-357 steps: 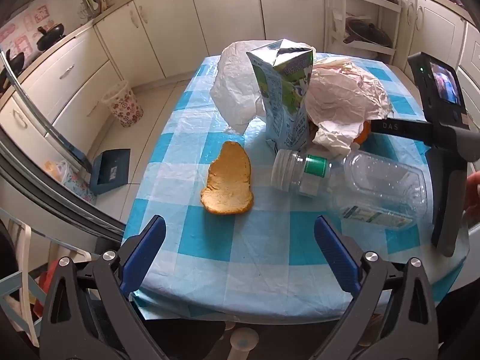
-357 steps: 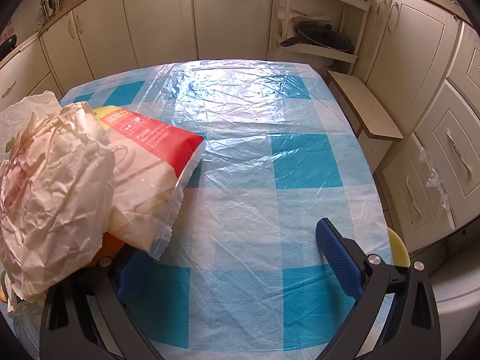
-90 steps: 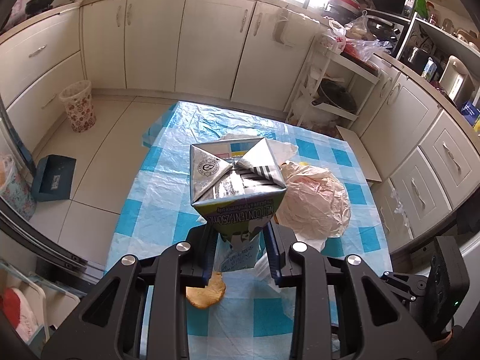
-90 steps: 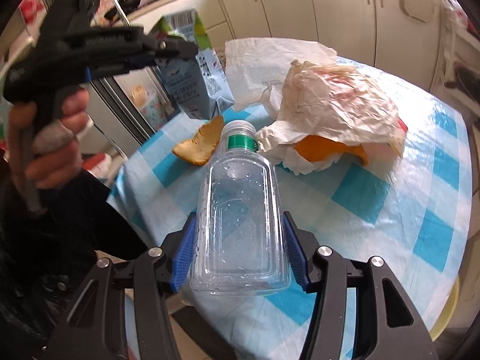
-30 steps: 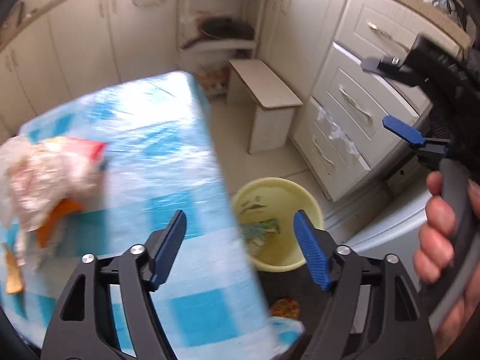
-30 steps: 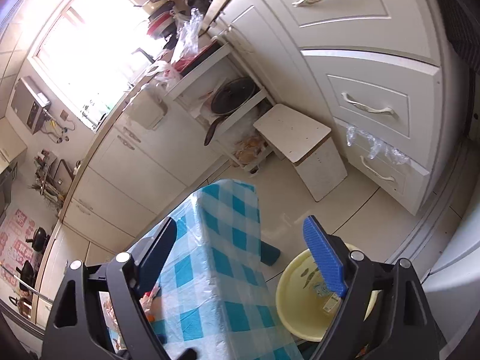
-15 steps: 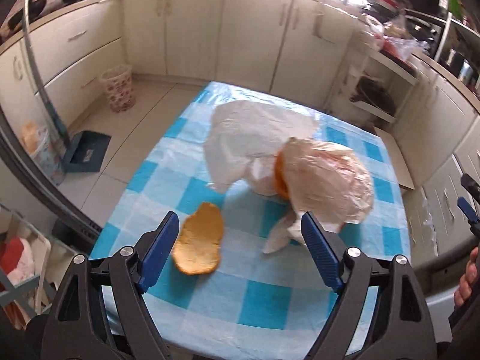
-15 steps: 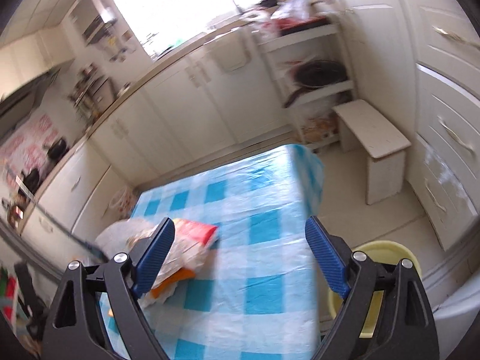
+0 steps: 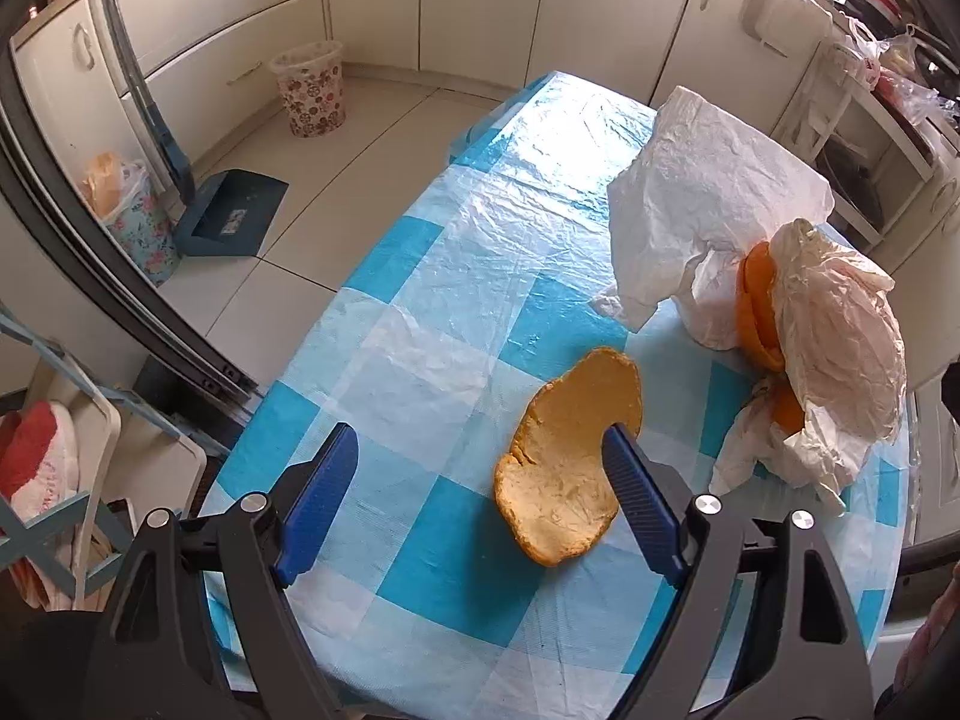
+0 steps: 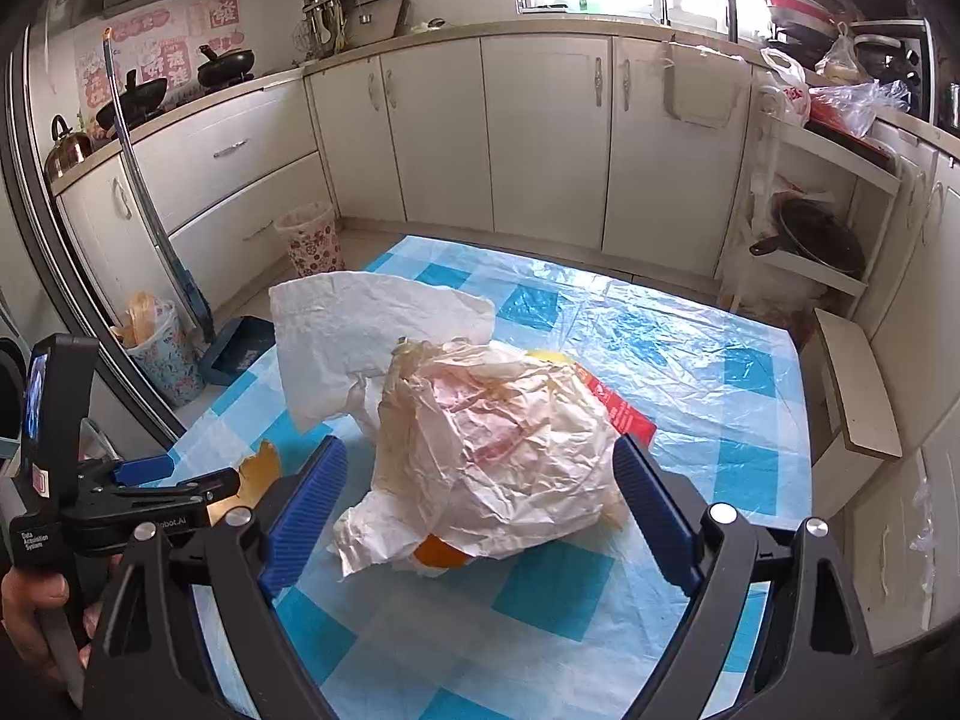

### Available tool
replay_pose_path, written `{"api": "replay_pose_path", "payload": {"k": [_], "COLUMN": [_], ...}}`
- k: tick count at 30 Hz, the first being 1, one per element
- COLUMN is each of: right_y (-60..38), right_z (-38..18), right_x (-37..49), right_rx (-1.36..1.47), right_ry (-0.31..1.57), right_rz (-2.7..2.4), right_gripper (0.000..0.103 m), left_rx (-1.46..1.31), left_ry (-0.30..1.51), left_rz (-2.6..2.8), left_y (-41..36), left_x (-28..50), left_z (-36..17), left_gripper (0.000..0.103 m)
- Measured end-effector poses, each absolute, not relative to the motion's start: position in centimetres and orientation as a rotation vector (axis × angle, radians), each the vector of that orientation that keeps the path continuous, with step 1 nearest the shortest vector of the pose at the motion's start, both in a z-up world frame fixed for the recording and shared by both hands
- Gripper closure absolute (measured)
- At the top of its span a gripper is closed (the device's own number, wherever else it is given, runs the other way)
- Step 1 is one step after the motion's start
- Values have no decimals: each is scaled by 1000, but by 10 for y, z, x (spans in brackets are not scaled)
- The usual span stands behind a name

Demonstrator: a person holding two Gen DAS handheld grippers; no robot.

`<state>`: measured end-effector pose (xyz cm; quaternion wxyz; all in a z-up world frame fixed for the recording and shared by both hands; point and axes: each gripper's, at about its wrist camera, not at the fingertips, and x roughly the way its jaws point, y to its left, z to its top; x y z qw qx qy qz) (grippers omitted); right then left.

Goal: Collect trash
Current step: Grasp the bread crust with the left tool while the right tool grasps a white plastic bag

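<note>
A curved piece of orange peel (image 9: 567, 453) lies on the blue-checked table (image 9: 432, 276). My left gripper (image 9: 480, 504) is open and empty, its jaws wide, the right finger beside the peel. A crumpled pale wrapper (image 10: 498, 450) covers orange peel pieces (image 10: 438, 552) and a red-edged packet (image 10: 621, 414). A white paper sheet (image 10: 366, 330) stands behind it. My right gripper (image 10: 480, 516) is open and empty, its jaws on either side of the wrapper's near side. The wrapper (image 9: 840, 354) and the white sheet (image 9: 702, 204) also show in the left wrist view.
A floral waste bin (image 9: 309, 87) stands on the floor by the cabinets. A blue dustpan (image 9: 231, 222) and a bagged floral bin (image 9: 129, 210) sit left of the table. A low wooden stool (image 10: 852, 384) stands at the right. The left gripper's body (image 10: 90, 492) shows at the left in the right wrist view.
Both grippers have swung back from the yellow bin to the table. The left one has dropped lower and closer to the peel. The right one now faces the crumpled wrapper up close.
</note>
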<state>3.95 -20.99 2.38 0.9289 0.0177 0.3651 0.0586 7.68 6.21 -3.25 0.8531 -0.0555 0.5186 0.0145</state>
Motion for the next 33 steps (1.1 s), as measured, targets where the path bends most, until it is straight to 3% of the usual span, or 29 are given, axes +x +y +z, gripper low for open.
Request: {"api": "replay_pose_path", "payload": {"k": [5, 13, 19, 22, 24, 25, 27, 28, 29, 33], "right_y": [-223, -322, -315, -309, -307, -307, -306, -305, -306, -306], "right_z": [22, -23, -34, -47, -56, -57, -56, -53, -48, -19], "right_x": [47, 44, 50, 53, 53, 53, 52, 51, 50, 43], "right_rx": [103, 810, 935, 1014, 1077, 1097, 1121, 1118, 1110, 1048], "right_ry": [766, 881, 894, 932, 951, 953, 939, 928, 911, 793], "right_rz": [51, 68, 181, 229, 262, 277, 316, 329, 338, 390], "right_gripper": [16, 17, 24, 29, 38, 42, 64, 72, 85, 97], "left_rx": [-96, -64, -17, 6, 8, 8, 13, 23, 18, -68], "left_ry": [1111, 1114, 1088, 1074, 1072, 1070, 1064, 1060, 1058, 1062], "left_rz": [14, 24, 0, -13, -27, -41, -58, -52, -58, -86], "left_y": [57, 46, 30, 25, 22, 20, 18, 16, 17, 29], "left_x": [80, 95, 93, 91, 90, 89, 88, 87, 86, 86], "left_z": [-42, -53, -50, -48, -47, -46, -45, -44, -43, -39], "left_gripper": [23, 23, 24, 33, 42, 52, 67, 79, 82, 93]}}
